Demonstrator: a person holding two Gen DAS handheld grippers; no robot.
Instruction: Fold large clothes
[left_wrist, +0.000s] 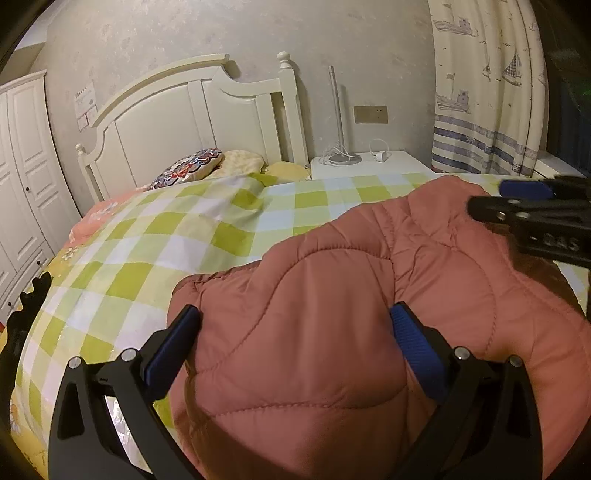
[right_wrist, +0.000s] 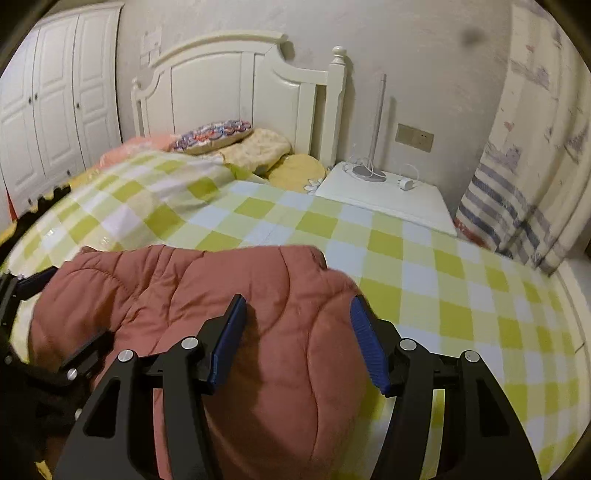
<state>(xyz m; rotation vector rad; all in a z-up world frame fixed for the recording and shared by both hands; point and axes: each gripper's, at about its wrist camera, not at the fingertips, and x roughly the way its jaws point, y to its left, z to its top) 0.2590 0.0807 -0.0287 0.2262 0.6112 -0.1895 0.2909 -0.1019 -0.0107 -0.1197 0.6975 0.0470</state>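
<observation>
A pink quilted jacket (left_wrist: 332, 295) lies bunched on the green-and-white checked bedspread (left_wrist: 166, 236). My left gripper (left_wrist: 297, 323) stands wide open low over the jacket's near part, and the padding bulges up between its blue pads. My right gripper (right_wrist: 299, 321) is half closed on a thick fold at the jacket's (right_wrist: 221, 280) right edge, with both pads against the fabric. In the left wrist view the right gripper (left_wrist: 509, 201) shows blurred at the far right, above the jacket. The left gripper (right_wrist: 70, 310) appears at the left edge of the right wrist view.
At the head of the bed stand a white headboard (left_wrist: 177, 122) and pillows (left_wrist: 192, 166). A white nightstand (right_wrist: 391, 199) with a lamp base and a plug sits to the right, beside a curtain (left_wrist: 487, 92). A white wardrobe (right_wrist: 48, 107) stands at the left.
</observation>
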